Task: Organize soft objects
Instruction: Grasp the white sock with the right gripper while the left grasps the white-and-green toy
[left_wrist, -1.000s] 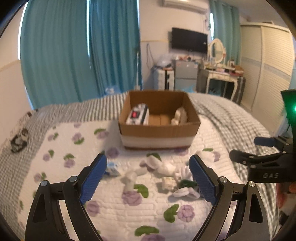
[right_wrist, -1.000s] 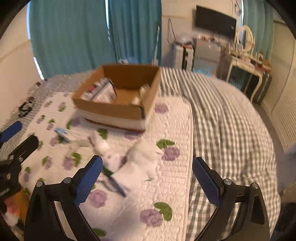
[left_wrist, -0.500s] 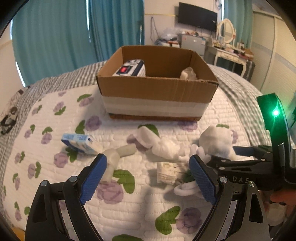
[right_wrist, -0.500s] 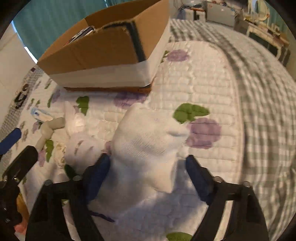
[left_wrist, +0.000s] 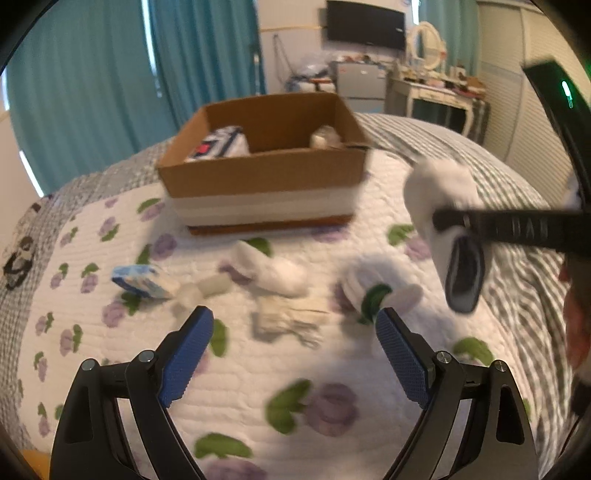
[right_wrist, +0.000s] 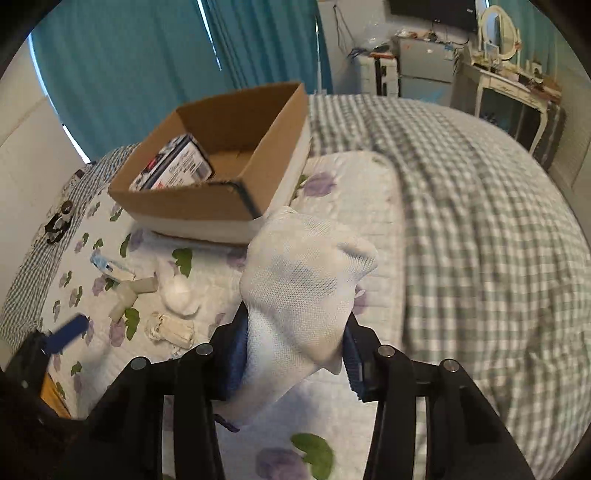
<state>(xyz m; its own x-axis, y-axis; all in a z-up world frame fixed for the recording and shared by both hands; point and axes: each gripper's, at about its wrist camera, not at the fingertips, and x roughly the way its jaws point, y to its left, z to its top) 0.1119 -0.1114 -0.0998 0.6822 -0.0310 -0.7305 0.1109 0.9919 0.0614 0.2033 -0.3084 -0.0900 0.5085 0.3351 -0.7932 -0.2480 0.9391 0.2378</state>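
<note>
Right gripper (right_wrist: 295, 354): we have it clenched on a white sock (right_wrist: 303, 288), held clear of the quilt (right_wrist: 362, 184) at the lower centre of the right wrist view; in the left wrist view the same sock sits at the right edge, level with the box front.
Left gripper (left_wrist: 293, 354): jaws spread wide, nothing between them, low over the quilt at the bottom of its own frame.
Cardboard box (right_wrist: 221, 173): upper left of centre in the right wrist view, open-topped, a printed pack (right_wrist: 173, 168) lying against its left wall; the right half of the floor looks bare.
Step in hand: we judge it to be carrying the sock to the box.
Doing it well: we should lift the dangling toe above the near rim before crossing, aim for the bare right half, and let go only once the sock hangs inside the walls.
Still on the quilt: a rolled white sock (right_wrist: 179, 291), a cream bundle (right_wrist: 170, 330) and a blue packet (right_wrist: 110, 267), lower left.
</note>
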